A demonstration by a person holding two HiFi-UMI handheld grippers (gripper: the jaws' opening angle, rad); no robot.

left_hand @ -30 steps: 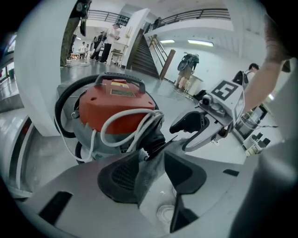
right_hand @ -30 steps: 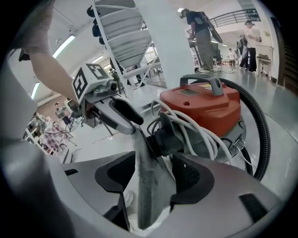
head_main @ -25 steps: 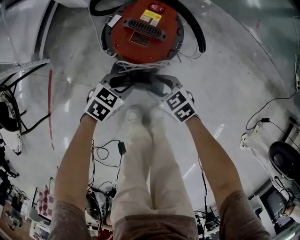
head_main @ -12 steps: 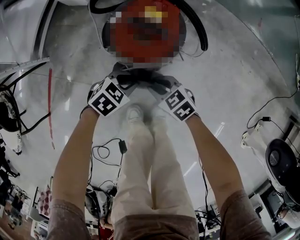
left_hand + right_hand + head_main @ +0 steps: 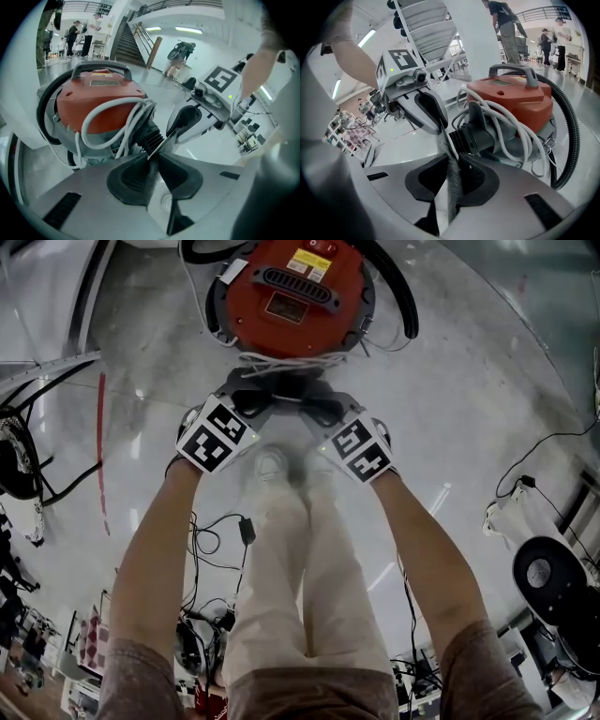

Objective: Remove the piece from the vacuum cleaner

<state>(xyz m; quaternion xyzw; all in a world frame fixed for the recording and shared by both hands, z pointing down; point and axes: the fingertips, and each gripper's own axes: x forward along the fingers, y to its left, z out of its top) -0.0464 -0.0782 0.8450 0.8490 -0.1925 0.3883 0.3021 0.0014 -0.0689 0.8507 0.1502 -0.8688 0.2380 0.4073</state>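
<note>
2 grippers [image 5: 153,156] [image 5: 453,155] closing on piece [image 5: 453,180], vac [image 5: 291,296] near

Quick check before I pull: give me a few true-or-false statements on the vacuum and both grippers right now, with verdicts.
1. The vacuum cleaner has a red body. True.
2. The white cable lies stretched out straight across the floor. False: it is wound around the vacuum cleaner.
3. The left gripper and right gripper both have the same thin grey piece between their jaws. True; both sets of jaws are closing on it.
4. The right gripper grasps the top handle. False: nothing touches the top handle.
5. A black hose curves around the vacuum cleaner. True.
</note>
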